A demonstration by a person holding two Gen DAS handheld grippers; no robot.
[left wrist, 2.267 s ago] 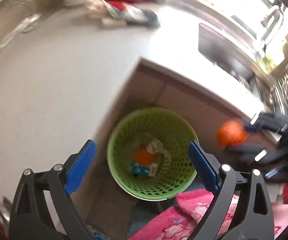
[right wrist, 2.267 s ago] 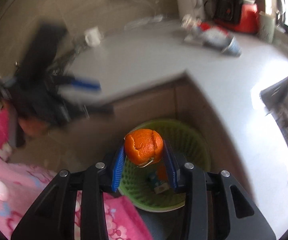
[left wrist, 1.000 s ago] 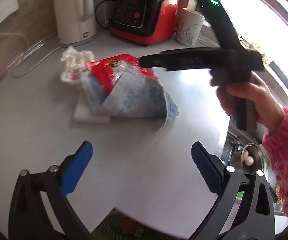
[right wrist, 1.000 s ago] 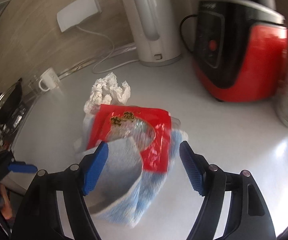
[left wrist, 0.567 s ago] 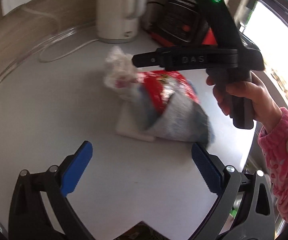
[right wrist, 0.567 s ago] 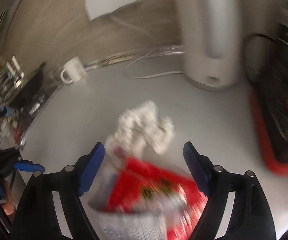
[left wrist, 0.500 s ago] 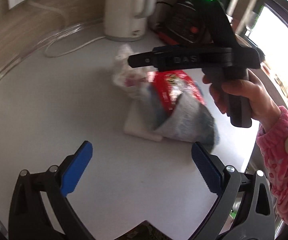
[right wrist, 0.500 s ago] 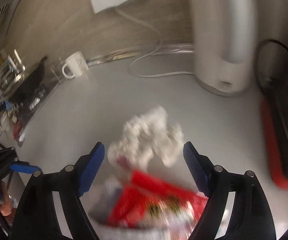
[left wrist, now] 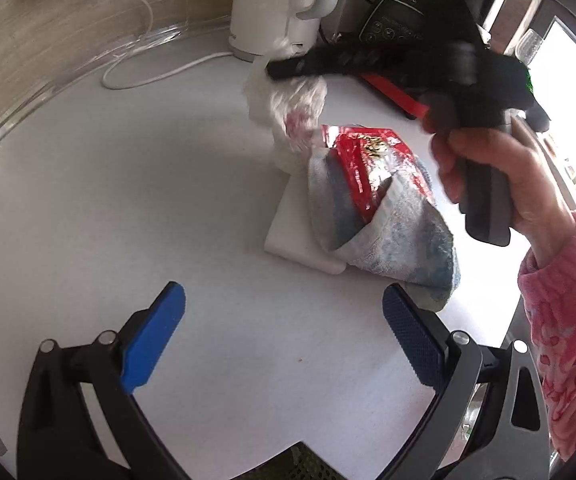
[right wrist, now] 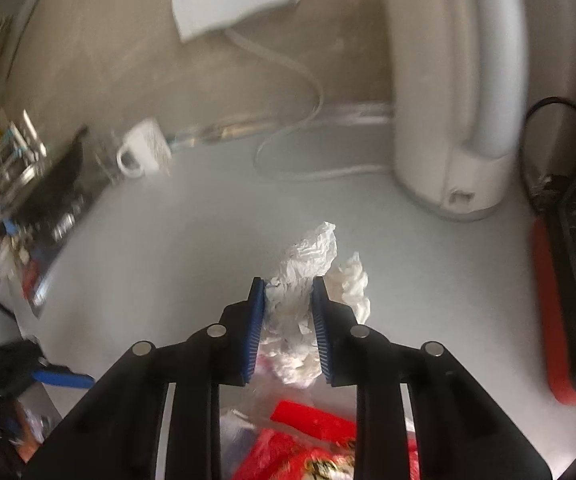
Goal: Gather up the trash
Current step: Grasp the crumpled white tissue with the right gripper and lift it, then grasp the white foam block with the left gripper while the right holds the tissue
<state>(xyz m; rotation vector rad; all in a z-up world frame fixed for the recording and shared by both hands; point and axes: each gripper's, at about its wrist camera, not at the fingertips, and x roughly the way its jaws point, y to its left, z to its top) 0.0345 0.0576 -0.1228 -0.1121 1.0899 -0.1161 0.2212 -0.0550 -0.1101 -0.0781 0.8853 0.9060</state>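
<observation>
Your left gripper (left wrist: pixel 283 332) hangs wide open and empty above the counter (left wrist: pixel 87 208), the cloth (left wrist: pixel 392 236) and red wrapper (left wrist: pixel 368 160) ahead to its right. Half a second ago your right gripper (right wrist: pixel 288 308) stood open around the crumpled tissue (right wrist: pixel 308 264); now its pads pinch it, just ahead of the wrapper. The tissue looks secured and ready to carry to the bin.

White crumpled tissue (right wrist: pixel 308 276), red wrapper (left wrist: pixel 368 160), blue-grey cloth (left wrist: pixel 400 236).
</observation>
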